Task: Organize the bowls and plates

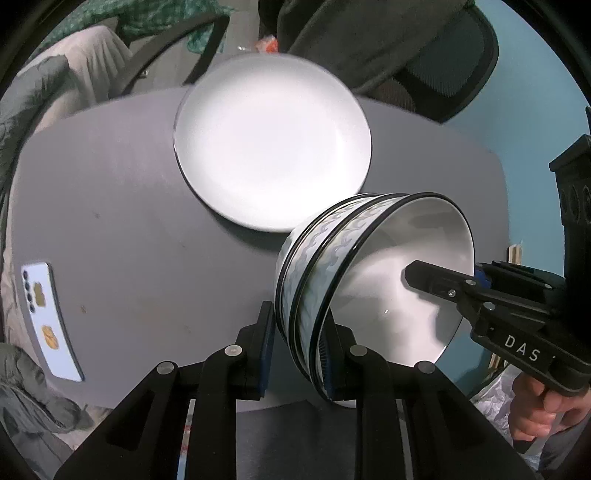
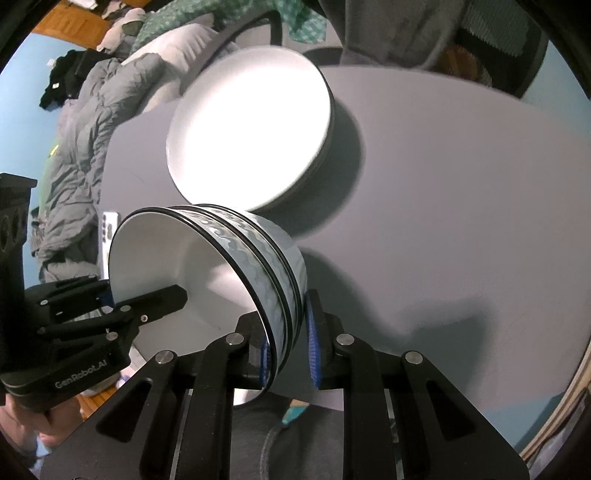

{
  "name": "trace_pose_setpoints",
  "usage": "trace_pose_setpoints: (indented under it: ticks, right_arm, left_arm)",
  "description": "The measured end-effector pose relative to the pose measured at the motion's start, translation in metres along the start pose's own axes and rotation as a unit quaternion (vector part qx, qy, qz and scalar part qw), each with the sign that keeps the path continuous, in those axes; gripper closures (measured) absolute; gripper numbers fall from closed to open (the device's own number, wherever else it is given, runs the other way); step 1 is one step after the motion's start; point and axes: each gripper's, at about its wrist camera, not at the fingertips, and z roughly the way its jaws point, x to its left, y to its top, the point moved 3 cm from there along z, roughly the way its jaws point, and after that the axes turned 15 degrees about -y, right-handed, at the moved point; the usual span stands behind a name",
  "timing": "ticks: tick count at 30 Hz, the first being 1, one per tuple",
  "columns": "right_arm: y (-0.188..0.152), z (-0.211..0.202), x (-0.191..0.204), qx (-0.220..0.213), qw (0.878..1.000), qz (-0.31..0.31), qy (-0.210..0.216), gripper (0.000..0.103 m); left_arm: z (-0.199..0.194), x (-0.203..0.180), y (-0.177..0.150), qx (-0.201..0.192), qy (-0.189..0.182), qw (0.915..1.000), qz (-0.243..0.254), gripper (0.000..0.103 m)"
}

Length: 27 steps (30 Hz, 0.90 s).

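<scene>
- Two grippers pinch the stacked bowls (image 1: 314, 280) at opposite rims: left gripper (image 1: 299, 347) and right gripper (image 2: 288, 347), one finger inside, one outside.
- Bowls are tilted, raised above the grey table (image 1: 129, 221).
- White plate (image 1: 271, 144) rests on the table just beyond the bowls.
- Phone (image 1: 48, 317) lies on the table, well apart from the bowls.

A lived-in home room: a grey quilted puffer jacket (image 2: 79, 122) and green patterned cloth (image 2: 173, 18) heaped by a black mesh office chair (image 1: 443, 70) against light blue walls (image 1: 524, 92).
</scene>
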Motion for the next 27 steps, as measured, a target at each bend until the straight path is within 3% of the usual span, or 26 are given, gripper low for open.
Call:
trace_pose_setpoints:
  ticks: [12,27]
  right_arm:
    - [0.057,-0.01,0.015,-0.028,1.0,-0.009,-0.003,0.086]
    - [0.113,0.021,0.012,0.008,1.0,0.005,-0.005,0.086]
  left_arm:
    - [-0.014,0.016,0.054,-0.022,0.018,0.9996,0.005,0.082]
    - [0.007,0.038,0.108,-0.003,0.03,0.9995,0.009,0.081]
